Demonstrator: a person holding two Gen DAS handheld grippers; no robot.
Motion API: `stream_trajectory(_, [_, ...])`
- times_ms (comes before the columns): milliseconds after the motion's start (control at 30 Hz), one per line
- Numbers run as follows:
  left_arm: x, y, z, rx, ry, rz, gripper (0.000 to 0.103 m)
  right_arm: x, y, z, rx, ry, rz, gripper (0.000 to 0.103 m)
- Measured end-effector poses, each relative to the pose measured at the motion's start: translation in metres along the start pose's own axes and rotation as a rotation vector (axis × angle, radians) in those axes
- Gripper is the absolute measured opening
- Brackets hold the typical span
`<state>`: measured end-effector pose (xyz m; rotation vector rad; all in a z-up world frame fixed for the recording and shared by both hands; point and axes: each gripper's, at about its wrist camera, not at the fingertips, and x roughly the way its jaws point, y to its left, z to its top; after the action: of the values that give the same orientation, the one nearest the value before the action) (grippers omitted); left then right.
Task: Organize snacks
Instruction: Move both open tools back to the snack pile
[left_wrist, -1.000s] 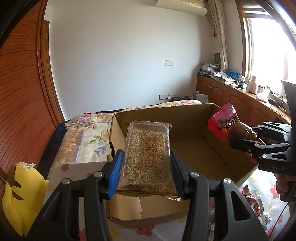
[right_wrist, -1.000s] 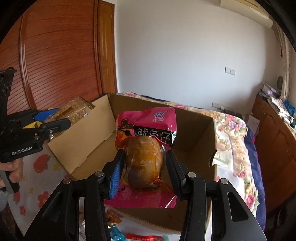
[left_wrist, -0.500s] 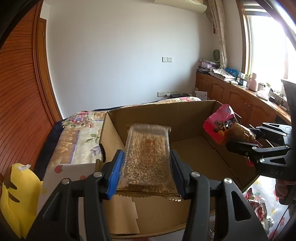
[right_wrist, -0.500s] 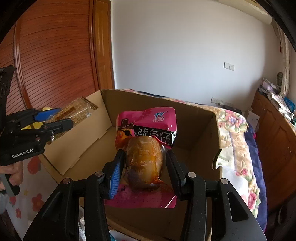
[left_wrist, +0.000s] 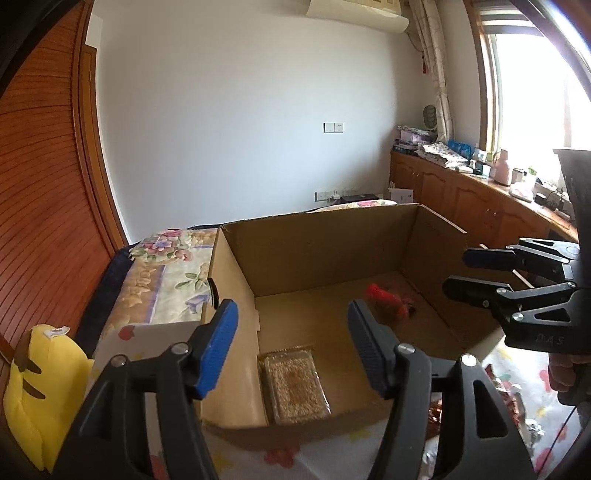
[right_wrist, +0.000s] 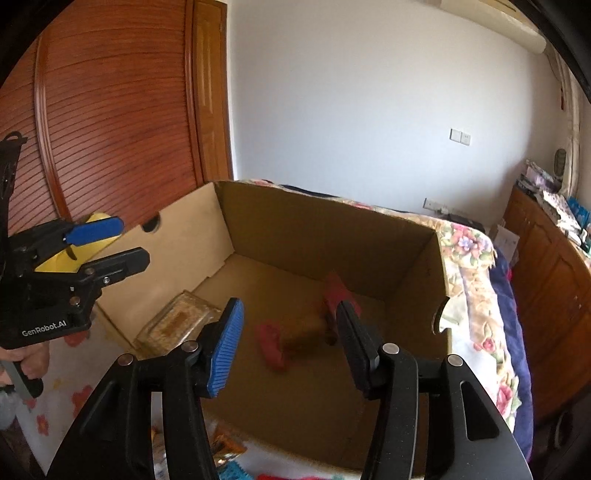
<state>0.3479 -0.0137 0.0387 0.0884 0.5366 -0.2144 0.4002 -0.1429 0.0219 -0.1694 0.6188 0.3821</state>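
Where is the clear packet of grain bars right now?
The grain bar packet lies flat on the floor of the cardboard box, in its near left corner, apart from the blurred pink snack bag further right.

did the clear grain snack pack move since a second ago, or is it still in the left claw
Yes. It dropped out of the left claw, whose jaws have just been opening, and the grain snack pack now lies on the floor of the cardboard box, by its near left corner.

I read "GenRobot.AI" in white on the left gripper (right_wrist: 125, 245) body, and raised "DAS" lettering on the right gripper (left_wrist: 461, 271) body.
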Motion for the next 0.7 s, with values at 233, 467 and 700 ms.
stream_trajectory(233, [-0.032, -0.005, -0.009, 0.01, -0.009, -0.01, 0.063, -0.039, 0.013, -0.008, 0.0, -0.017, 0.004, 0.054])
stream_trajectory(467, [-0.062, -0.015, -0.022, 0.019, -0.02, -0.021, 0.063, -0.074, 0.021, -0.022, 0.016, -0.018, 0.008, 0.055])
stream_trajectory(700, [-0.077, -0.023, -0.045, 0.017, -0.005, -0.028, 0.063, -0.095, 0.032, -0.039, 0.01, -0.011, 0.0, 0.055])
